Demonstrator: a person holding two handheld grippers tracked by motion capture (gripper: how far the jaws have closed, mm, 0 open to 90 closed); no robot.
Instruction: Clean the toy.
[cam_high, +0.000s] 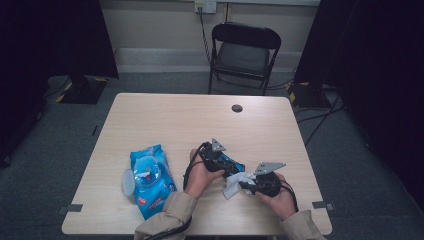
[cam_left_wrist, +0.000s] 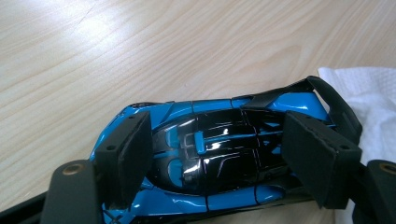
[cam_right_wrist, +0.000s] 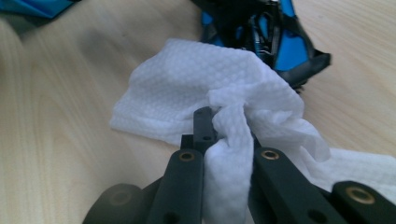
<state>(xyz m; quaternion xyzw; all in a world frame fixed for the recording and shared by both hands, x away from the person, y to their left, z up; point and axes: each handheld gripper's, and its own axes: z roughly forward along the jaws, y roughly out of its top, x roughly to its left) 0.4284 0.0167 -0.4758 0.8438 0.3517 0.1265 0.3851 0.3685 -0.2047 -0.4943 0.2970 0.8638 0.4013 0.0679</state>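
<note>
At a wooden table (cam_high: 165, 115), the left gripper (cam_left_wrist: 217, 156) clamped a blue and black toy car (cam_left_wrist: 219, 154) by its sides, while the right gripper (cam_right_wrist: 219, 126) pinched a white wet wipe (cam_right_wrist: 196, 84) against the car's rear; a blue wipes pack (cam_high: 149, 180) lay nearby to the left.

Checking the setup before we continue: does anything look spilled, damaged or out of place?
Nothing stands out. The blue toy car sits between the left gripper's pads, the right gripper pinches a white wipe beside it, and the wipes pack lies flat on the table, lid open.
</note>
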